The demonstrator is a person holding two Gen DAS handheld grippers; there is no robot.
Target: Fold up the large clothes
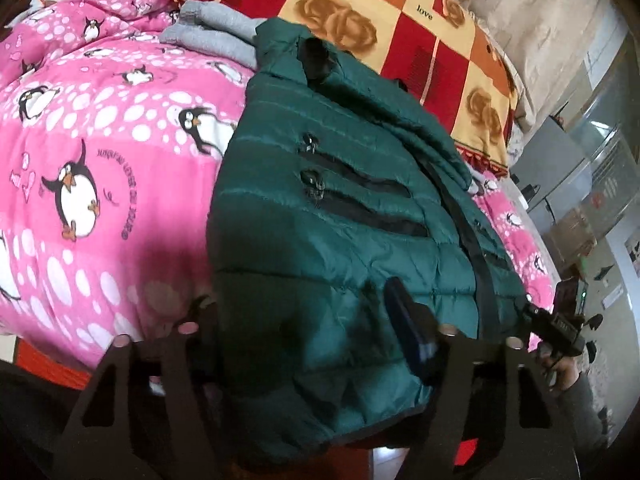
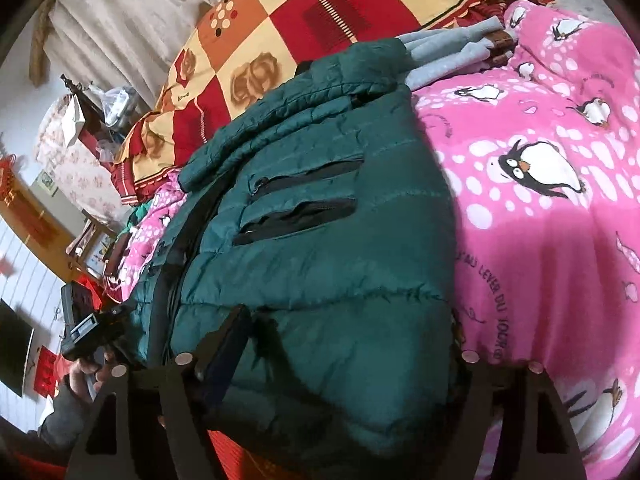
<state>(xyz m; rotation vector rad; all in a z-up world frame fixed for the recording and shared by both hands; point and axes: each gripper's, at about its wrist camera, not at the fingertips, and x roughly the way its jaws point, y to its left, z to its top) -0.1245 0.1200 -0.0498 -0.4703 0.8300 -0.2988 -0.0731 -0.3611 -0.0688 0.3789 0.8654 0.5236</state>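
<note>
A: Left wrist view: green puffer jacket (image 1: 328, 216) lies flat on the pink penguin quilt (image 1: 100, 152), hem toward the camera, collar toward the checked red and yellow blanket (image 1: 400, 24). Left gripper (image 1: 308, 340) straddles the hem. Jaws stand apart, jacket fabric between them, and I cannot see either pad pressing on it.

B: Right wrist view: same jacket (image 2: 320, 240), seen from its other side. Right gripper (image 2: 344, 344) also straddles the hem, jaws apart, padding bulging up between the fingers without visible contact from the pads.

A: Only my view shows two zip pulls (image 1: 310, 160) at the left ends of the black pocket slits, and the other tool with its hand (image 1: 560, 360) at the far right edge.

B: Mine shows the opposite tool and hand (image 2: 86, 368) at lower left, plus a cluttered shelf (image 2: 96, 112) against the wall, which yours lacks. Grey folded garment (image 2: 452, 52) sits just past the collar.

A: Grey garment (image 1: 216, 28) is visible here too, touching the collar's left.
</note>
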